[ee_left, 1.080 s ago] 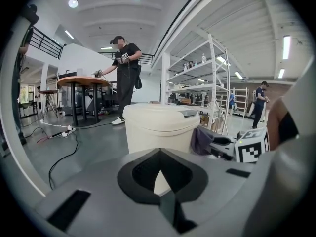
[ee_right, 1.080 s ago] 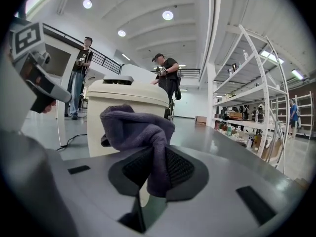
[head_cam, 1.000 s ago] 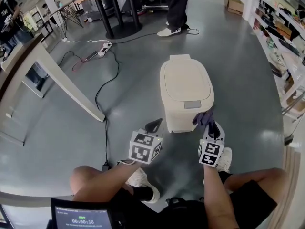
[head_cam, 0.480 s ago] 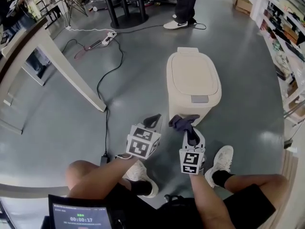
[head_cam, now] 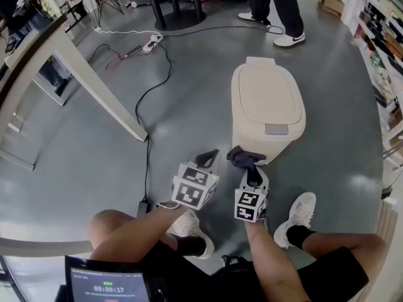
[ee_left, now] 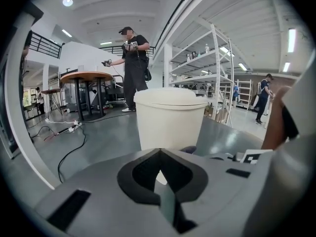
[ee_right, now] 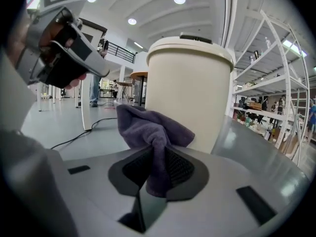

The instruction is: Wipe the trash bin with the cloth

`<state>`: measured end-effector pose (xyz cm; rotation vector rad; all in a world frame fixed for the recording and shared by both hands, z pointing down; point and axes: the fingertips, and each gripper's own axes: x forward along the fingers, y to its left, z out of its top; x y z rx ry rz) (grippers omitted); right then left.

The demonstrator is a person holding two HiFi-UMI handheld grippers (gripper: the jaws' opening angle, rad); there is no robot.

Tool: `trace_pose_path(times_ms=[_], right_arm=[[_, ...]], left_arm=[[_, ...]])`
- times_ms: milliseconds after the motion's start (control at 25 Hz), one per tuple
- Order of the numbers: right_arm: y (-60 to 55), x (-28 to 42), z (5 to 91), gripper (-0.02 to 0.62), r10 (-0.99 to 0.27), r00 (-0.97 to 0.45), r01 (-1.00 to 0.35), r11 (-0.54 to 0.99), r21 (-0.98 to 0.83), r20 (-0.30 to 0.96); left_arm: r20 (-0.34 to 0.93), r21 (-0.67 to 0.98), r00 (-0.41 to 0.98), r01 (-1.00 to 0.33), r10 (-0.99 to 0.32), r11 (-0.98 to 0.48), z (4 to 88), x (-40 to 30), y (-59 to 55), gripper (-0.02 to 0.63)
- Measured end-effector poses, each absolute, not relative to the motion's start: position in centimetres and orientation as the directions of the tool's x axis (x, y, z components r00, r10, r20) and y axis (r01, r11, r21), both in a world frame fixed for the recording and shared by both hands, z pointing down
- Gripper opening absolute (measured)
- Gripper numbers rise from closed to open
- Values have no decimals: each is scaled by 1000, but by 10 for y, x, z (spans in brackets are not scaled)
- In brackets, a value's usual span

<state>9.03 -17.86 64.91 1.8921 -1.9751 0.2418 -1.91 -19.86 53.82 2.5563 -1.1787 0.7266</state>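
Observation:
A cream trash bin (head_cam: 267,112) with its lid down stands on the grey floor ahead of me, and it fills the right gripper view as the bin (ee_right: 190,90). My right gripper (head_cam: 250,168) is shut on a dark purple cloth (head_cam: 242,158), held near the bin's lower front left corner; whether the cloth (ee_right: 153,132) touches the bin is unclear. My left gripper (head_cam: 205,161) hangs just to the left, shut and holding nothing, with the bin (ee_left: 170,117) in front of it.
A black cable (head_cam: 151,87) and a power strip (head_cam: 153,41) lie on the floor at the left. A white table leg (head_cam: 94,87) slants across the left. A person's legs (head_cam: 277,11) stand beyond the bin. Shelving (head_cam: 384,36) lines the right. My shoes (head_cam: 299,212) are below.
The right gripper with the cloth moved from the bin's front right side leftwards to its lower left corner. The left gripper has hardly moved. The head view shifted.

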Motion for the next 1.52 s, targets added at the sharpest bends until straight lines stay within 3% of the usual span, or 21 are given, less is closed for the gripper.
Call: trace_pose_path(times_ms=[1040,1520], right_arm=[[-183,225,683,69,-853,176,-972,-71,224,491],[-162,237,568,69,-898,43,-978,52,202,439]], left_arm=[[588,35,588,-705,-556,-708,558,14,-202,0],[458,92,497,-851,-737,-516,492,0,-249,0]])
